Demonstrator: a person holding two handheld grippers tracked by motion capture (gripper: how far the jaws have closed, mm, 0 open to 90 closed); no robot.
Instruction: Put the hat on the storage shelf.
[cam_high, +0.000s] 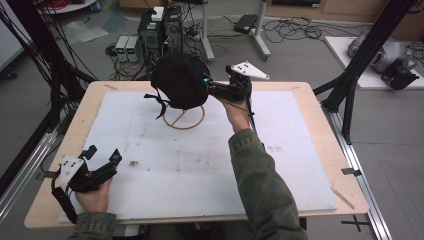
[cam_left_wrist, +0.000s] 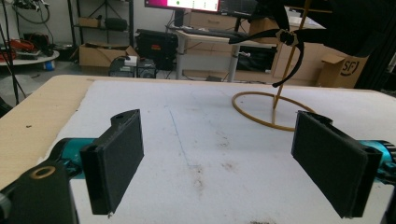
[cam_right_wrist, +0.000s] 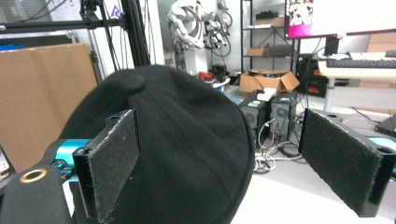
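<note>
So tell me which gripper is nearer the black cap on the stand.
Right. The right gripper is up against the black cap, jaws open beside its crown. The left gripper rests open at the table's near left corner, far from it.

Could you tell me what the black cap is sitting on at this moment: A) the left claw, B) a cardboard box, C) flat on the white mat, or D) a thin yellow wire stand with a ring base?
D: the black cap perches above the white mat on the yellow wire stand, whose ring base lies on the mat.
</note>
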